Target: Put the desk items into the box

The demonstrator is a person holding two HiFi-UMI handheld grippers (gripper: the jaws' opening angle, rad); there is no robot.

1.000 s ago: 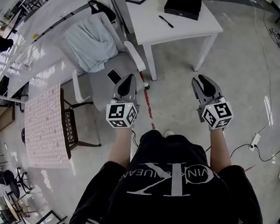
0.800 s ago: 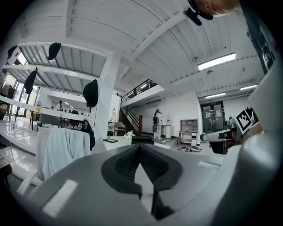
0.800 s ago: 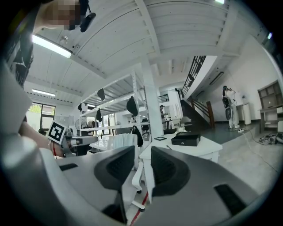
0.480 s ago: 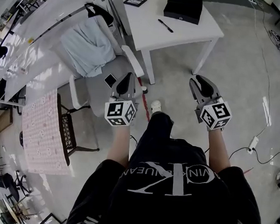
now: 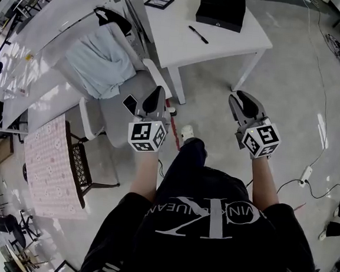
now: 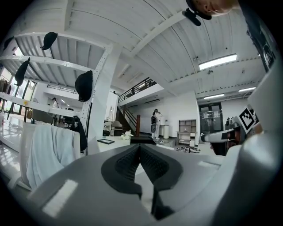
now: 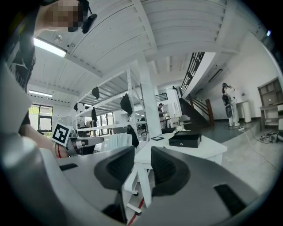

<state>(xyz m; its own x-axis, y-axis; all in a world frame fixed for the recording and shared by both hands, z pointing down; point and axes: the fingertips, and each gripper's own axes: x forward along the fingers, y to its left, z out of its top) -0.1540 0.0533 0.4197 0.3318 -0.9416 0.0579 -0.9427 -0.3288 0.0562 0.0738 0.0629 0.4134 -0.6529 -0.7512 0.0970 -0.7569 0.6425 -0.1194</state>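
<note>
Desk items wait on the white desk [image 5: 186, 15] ahead of you, well apart from both tools, and nothing has gone into the box yet. Over the last second you have taken a step. Your leg has swung forward, your white shoe [image 5: 187, 132] now shows between the grippers, and the desk has slid slightly in the head view without coming much closer. You are approaching, not yet within reach.

The office chair [image 5: 123, 96], with a pale blue cloth [image 5: 102, 61] draped over its back, has drifted nearer on your left, so its seat now lies just under your left tool. Give it room as you pass.

The black box [image 5: 220, 9] sits closed on the far part of the desk.

Your left gripper [image 5: 156, 95] is clenched, pads meeting, with nothing between them. Your right gripper [image 5: 243, 100] has its jaws a little apart and is also empty. Both have kept the same carried pose in front of you, so I judge you must release the left one before any pick.

A phone [image 5: 129, 104] lies on the chair seat. Whether it counts as a desk item I cannot tell.

The pen [image 5: 198, 34] lies on the desk between you and the box, and a small black-framed item [image 5: 159, 1] lies at the desk's left side. Both are untouched.
</note>
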